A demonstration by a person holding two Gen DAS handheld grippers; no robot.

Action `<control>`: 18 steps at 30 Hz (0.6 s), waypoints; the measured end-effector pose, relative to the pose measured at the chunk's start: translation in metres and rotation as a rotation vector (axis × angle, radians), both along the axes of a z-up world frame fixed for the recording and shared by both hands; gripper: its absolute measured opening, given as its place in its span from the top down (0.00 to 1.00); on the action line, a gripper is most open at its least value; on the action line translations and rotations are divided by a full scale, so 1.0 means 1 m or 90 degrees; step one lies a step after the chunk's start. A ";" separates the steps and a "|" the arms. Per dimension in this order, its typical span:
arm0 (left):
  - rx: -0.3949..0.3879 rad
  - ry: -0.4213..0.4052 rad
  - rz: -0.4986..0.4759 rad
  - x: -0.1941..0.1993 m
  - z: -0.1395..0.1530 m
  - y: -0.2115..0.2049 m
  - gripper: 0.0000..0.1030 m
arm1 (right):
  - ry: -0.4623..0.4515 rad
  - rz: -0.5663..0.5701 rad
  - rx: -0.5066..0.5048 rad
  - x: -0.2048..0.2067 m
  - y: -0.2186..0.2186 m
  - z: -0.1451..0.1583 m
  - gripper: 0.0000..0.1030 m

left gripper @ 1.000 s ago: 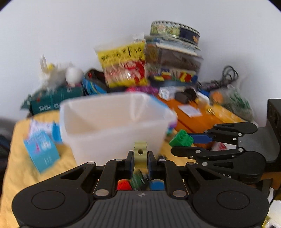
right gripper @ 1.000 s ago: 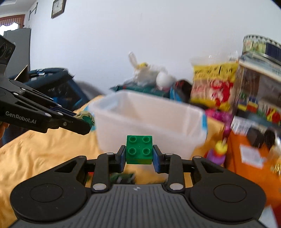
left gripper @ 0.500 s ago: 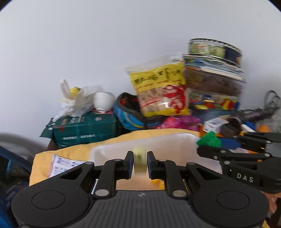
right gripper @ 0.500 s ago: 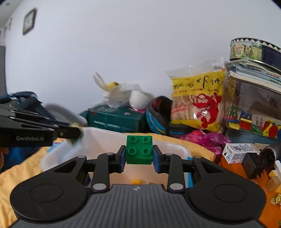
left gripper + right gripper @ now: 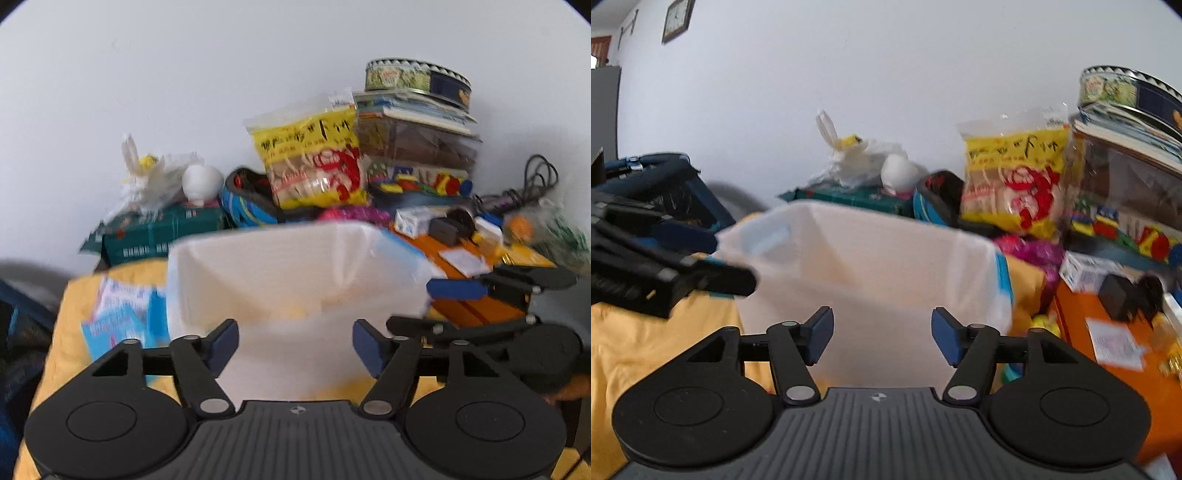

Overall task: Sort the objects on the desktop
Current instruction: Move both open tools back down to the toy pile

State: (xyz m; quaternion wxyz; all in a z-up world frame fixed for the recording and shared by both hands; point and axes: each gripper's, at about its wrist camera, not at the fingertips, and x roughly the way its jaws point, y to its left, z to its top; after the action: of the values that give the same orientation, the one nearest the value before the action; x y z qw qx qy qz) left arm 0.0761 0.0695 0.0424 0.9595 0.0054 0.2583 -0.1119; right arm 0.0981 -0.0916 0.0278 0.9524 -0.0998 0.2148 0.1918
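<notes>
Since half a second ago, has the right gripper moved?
Yes. The right gripper has pulled back and dropped: the white bin now stands ahead of it against the snack bag. Its jaws have opened, green brick gone.

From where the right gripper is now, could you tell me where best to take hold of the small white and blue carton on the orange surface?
Grip the small carton across its narrow width, coming from above with the right gripper, whose fingers are open. It seems to lie flat with its long side showing, and the black adapter crowds its right end, so a side approach looks cramped.
</notes>
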 end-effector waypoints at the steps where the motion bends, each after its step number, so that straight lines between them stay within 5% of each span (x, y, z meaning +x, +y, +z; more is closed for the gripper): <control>1: -0.004 0.013 -0.004 -0.006 -0.007 0.000 0.28 | 0.008 0.000 -0.004 -0.005 -0.002 -0.004 0.35; 9: -0.059 0.133 0.046 -0.041 -0.060 0.005 0.28 | 0.129 -0.005 -0.001 -0.032 -0.009 -0.047 0.34; 18: -0.058 0.174 0.047 -0.057 -0.075 0.008 0.28 | 0.146 0.010 -0.009 -0.046 -0.003 -0.055 0.32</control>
State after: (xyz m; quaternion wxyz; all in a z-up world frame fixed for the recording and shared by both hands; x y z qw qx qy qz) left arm 0.0191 0.0776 -0.0326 0.9181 -0.0629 0.3815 -0.0876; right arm 0.0519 -0.0943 -0.0270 0.9192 -0.0858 0.3232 0.2080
